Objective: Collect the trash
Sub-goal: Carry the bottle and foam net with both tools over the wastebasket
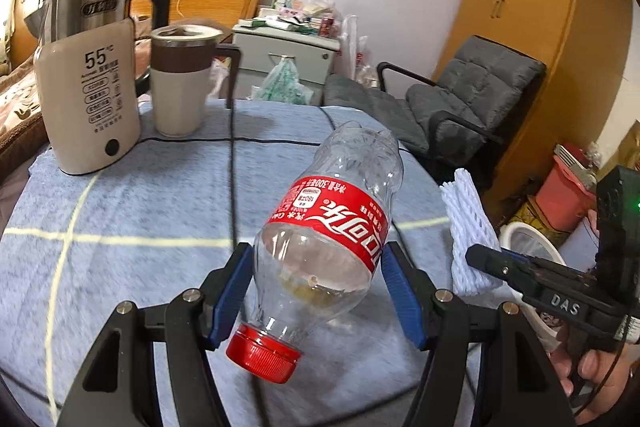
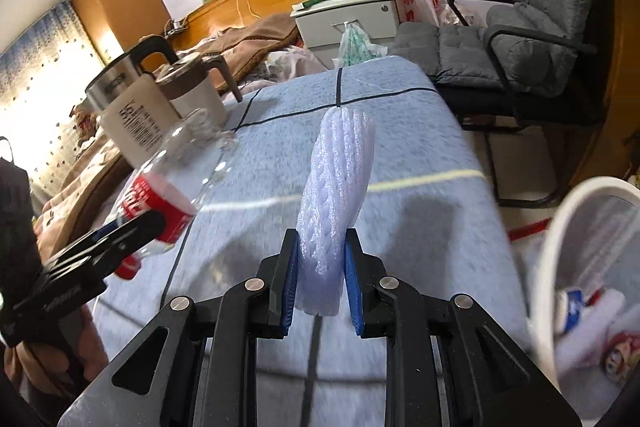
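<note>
Kettle [image 1: 86, 75] and mug [image 1: 182, 79] behind bottle [image 1: 324, 227] — bin [image 2: 592, 267] rightward

Both grippers: black linkage arms, silver round pins at pivots, triangular cutouts in outer links, ribbed blue pads on fingers. Left gripper [image 1: 316, 291], right gripper [image 2: 322, 279]. Right unit's body at 3 o'clock in left view: white "DAS" lettering, green LED, thin black cable.

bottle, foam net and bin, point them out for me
bottle [image 1: 332, 223], left wrist view, on its red label
foam net [image 2: 334, 195], right wrist view, mid-body above the pads
bin [image 2: 560, 227], right wrist view, on its white rim
</note>
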